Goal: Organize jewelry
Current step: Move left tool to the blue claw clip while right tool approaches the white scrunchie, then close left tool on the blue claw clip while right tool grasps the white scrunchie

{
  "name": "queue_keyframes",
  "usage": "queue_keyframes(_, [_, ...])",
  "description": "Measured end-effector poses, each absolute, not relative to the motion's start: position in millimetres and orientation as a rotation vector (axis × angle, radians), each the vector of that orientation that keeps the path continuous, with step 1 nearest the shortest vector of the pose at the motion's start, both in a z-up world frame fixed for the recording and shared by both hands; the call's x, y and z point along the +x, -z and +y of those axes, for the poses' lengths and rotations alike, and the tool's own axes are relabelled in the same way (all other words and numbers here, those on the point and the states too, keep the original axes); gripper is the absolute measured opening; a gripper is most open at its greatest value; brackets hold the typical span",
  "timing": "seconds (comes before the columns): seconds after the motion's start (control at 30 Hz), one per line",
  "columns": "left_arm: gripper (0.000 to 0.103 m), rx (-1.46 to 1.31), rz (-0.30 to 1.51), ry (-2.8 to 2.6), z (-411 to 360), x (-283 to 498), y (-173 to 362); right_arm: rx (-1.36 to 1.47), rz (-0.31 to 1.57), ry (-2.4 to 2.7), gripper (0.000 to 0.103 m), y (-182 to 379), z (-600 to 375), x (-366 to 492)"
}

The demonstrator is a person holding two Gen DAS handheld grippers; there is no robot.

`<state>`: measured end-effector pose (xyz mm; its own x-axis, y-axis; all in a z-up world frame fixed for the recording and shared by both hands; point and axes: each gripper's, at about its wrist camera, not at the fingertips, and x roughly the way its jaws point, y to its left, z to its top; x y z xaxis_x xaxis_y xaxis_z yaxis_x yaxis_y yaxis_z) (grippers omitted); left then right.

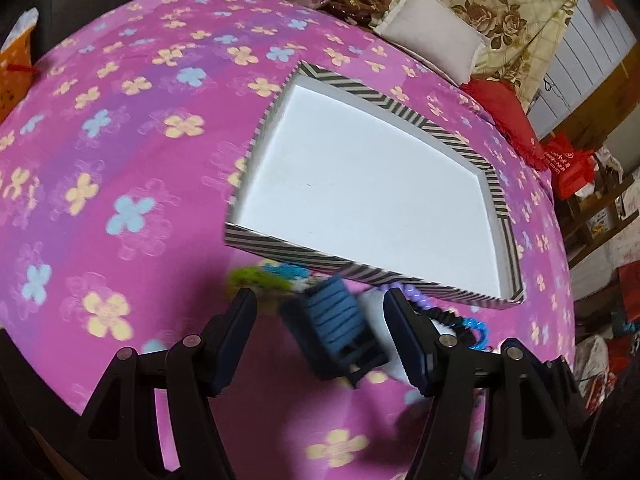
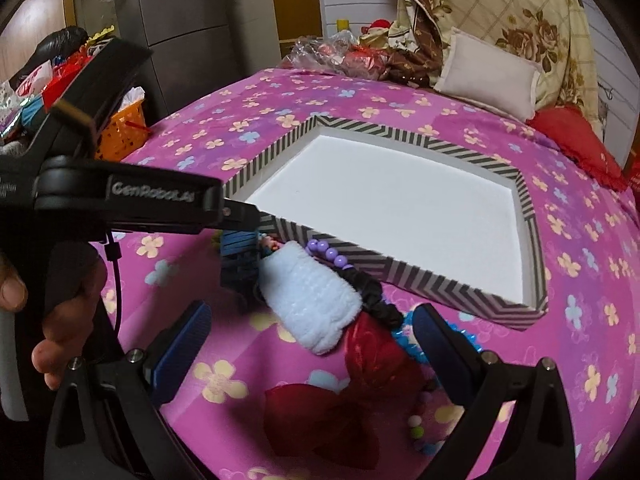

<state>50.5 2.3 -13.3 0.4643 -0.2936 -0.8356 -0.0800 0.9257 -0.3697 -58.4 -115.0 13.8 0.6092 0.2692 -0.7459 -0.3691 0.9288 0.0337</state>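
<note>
Dark red fabric bow (image 2: pixel 340 408) right under my right hand-held gripper (image 2: pixel 312 356), jaws wide, nothing held. Left hand-held gripper (image 1: pixel 320 336) spread too, straddling blue ribbed hair clip (image 1: pixel 334 320). Jewelry piled on bed beside empty striped white-lined tray (image 2: pixel 400 272), probably staged for loading.

Home bedroom: floral bedspread (image 1: pixel 120 140), pillow (image 2: pixel 488 76), quilt (image 2: pixel 520 12).

pink flowered bedspread (image 2: pixel 400 96) is spread over bed | white pillow (image 2: pixel 490 76) is laid near floral quilt (image 2: pixel 532 20) | orange basket (image 2: pixel 122 132) is seen beside bed | red cushion (image 1: pixel 506 116) is set at edge
</note>
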Motion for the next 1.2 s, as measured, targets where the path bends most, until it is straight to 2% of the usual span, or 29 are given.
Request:
queue_keyframes(0.27, [0.056, -0.353, 1.182, 0.140, -10, 57, 36, -0.118, 0.852, -0.369, 0.103, -12, -122, -59])
queue_keyframes(0.43, [0.050, -0.342, 1.197, 0.162, 4, 48, 33, -0.135, 0.853, -0.369, 0.103, -9, -121, -59])
queue_keyframes(0.6, [0.049, -0.319, 1.187, 0.175, 18, 42, 27, -0.155, 0.849, -0.388, 0.103, -7, -115, -53])
queue_keyframes(0.63, [0.043, -0.294, 1.184, 0.172, 20, 42, 25, -0.162, 0.852, -0.392, 0.103, -6, -113, -52])
queue_keyframes(0.67, [0.033, -0.246, 1.184, 0.149, 21, 42, 25, -0.172, 0.855, -0.397, 0.102, -5, -110, -51])
queue_keyframes(0.7, [0.030, -0.215, 1.191, 0.130, 21, 44, 26, -0.181, 0.855, -0.405, 0.102, -5, -106, -51])
queue_keyframes(0.8, [0.029, -0.247, 1.226, 0.148, 29, 45, 33, -0.225, 0.837, -0.434, 0.100, -4, -97, -51])
queue_keyframes(1.07, [0.029, -0.294, 1.260, 0.126, 41, 37, 42, -0.367, 0.860, -0.468, 0.083, 6, -84, -35])
queue_keyframes(1.2, [0.029, -0.323, 1.279, 0.126, 48, 40, 43, -0.391, 0.905, -0.472, 0.059, 20, -83, -24])
